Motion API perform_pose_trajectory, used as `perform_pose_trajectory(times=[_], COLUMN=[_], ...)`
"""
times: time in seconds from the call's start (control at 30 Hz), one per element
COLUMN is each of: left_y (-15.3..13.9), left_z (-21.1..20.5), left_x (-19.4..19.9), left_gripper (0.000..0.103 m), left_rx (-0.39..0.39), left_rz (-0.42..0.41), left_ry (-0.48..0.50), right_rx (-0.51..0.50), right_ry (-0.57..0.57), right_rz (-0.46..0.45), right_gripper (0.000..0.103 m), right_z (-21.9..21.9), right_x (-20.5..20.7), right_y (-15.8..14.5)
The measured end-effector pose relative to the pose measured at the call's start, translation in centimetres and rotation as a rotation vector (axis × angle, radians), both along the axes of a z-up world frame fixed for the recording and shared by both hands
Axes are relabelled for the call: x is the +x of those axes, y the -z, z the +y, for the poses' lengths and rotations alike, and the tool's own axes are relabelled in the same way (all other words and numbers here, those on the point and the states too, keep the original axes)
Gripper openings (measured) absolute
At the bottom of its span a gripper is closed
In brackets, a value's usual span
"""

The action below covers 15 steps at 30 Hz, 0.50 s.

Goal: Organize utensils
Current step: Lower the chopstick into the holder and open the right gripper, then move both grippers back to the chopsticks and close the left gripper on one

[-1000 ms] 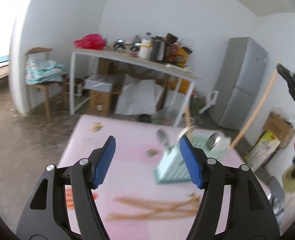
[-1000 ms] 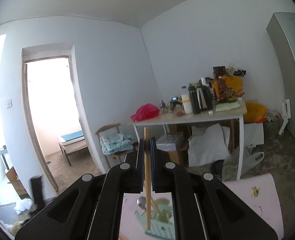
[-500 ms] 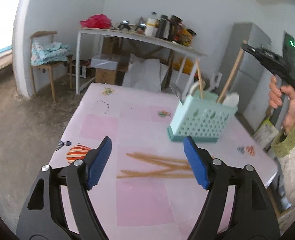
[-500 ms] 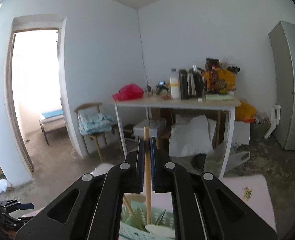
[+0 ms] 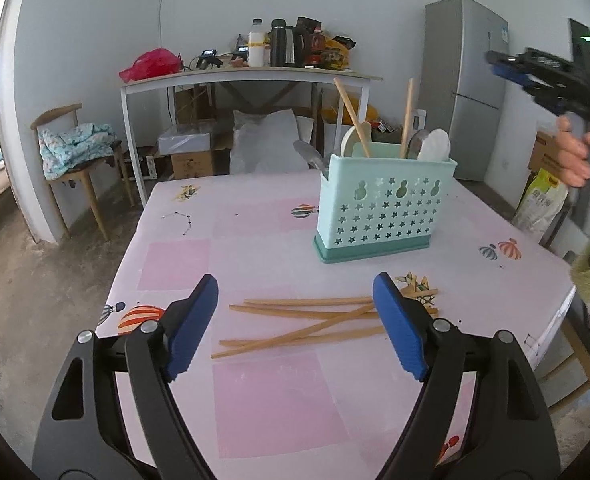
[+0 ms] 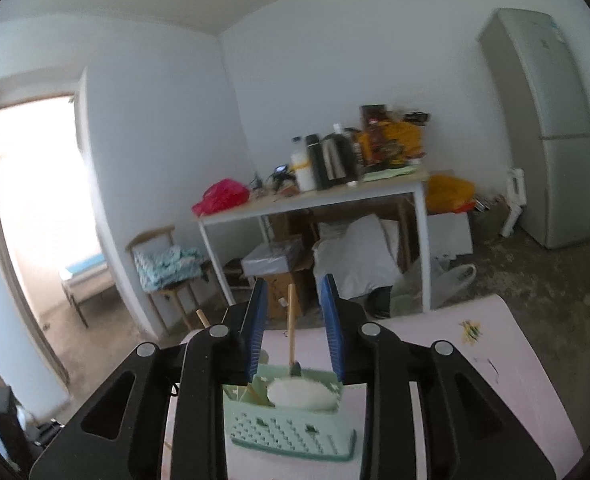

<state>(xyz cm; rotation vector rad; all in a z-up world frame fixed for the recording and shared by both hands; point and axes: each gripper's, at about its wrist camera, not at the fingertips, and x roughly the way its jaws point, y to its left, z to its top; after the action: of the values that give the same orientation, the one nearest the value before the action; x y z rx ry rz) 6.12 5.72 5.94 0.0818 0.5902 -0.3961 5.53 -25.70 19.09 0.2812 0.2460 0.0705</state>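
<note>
Item: my left gripper (image 5: 295, 316), jaws widening, empty above loose chopsticks (image 5: 315, 322) near table (image 5: 255, 248) front edge; my right gripper (image 6: 293, 332), jaws opening, chopstick (image 6: 291, 326) free between, standing in caddy (image 6: 291, 428).

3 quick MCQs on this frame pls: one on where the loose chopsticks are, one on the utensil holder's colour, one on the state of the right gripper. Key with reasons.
1. Where do the loose chopsticks lie?
A. Flat on the table, in front of the holder
B. On the chair
C. On the floor

2. What colour is the utensil holder?
A. Red
B. Mint green
C. Black

3. How is the right gripper?
A. Clamped on a spoon
B. Gripping the holder's rim
C. Opening, one upright chopstick free between its fingers

Key:
1 A: chopsticks lie on the table, nearer than the holder.
2 B: its starred wall is mint.
3 C: right gripper shows gaps beside the upright chopstick.
</note>
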Motion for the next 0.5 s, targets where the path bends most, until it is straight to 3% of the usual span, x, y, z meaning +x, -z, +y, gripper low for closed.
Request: perform_pose_trajectory(times=[0.13, 0.27, 0.5], left_y=[-0.3, 0.0, 2.2], left_z=[-0.6, -0.9, -2.3], left_x=[-1.4, -2.2, -1.6], left_gripper=[0.077, 0.078, 0.078], left_rx=[0.051, 0.086, 0.139], left_rz=[-0.027, -0.039, -0.002], left_ry=[0.003, 0.014, 0.105], right_rx=[0.047, 0.098, 0.165], right_ry=[0.027, -0.026, -0.101], right_rz=[0.012, 0.076, 0.374], right_gripper=[0.028, 0.033, 0.035], right_z=[-1.0, -0.5, 2.6], right_x=[-4.7, -7.9, -7.6], right_y=[0.6, 2.8, 10.6])
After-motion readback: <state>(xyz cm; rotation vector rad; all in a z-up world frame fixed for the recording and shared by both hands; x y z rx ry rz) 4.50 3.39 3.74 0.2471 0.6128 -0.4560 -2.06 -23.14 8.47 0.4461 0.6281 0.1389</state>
